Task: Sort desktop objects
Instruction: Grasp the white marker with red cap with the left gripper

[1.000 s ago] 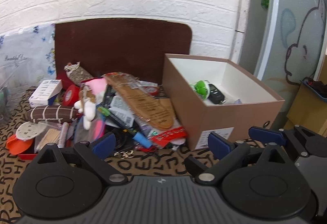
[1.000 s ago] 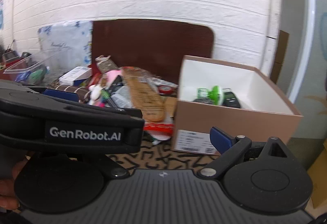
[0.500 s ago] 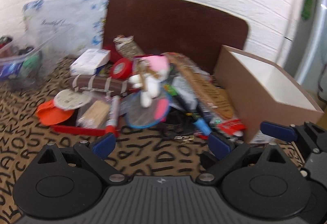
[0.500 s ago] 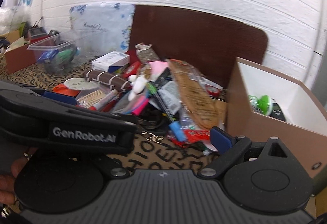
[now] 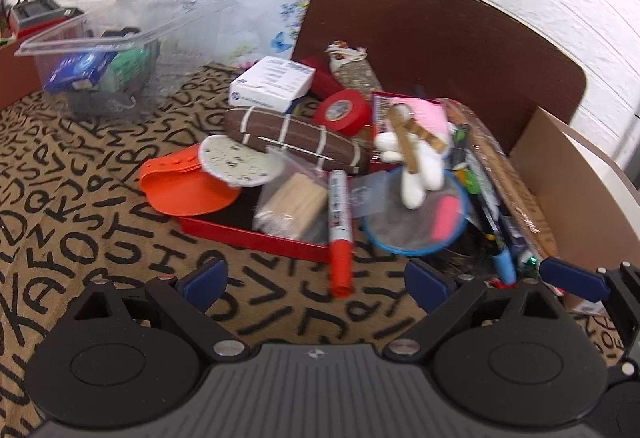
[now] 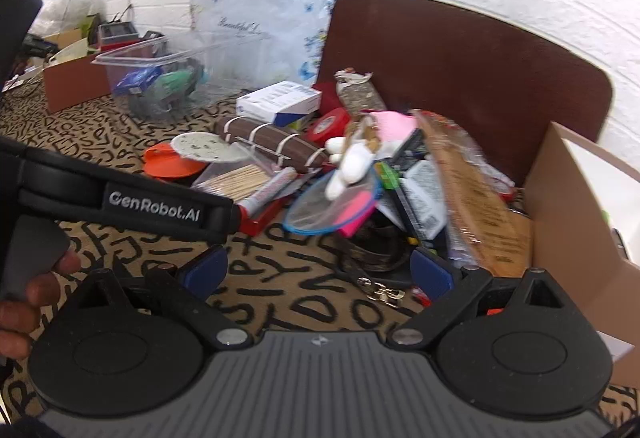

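**Both claws wide open over the desk clutter**

On the letter-print cloth in the left wrist view, we've got the left gripper hanging above bare fabric with its blue fingers spread wide, nothing between them. Just past it a red marker pokes out over the edge of a red tray. Behind that sit an orange lid, a brown striped case, a red tape roll and a white box. The cardboard box is off to the right, a clear tub far left.

From the right wrist camera, our right gripper is spread open and empty too, near a blue-rimmed pouch and the white plush toy. The left tool crosses the left side, held in a hand.
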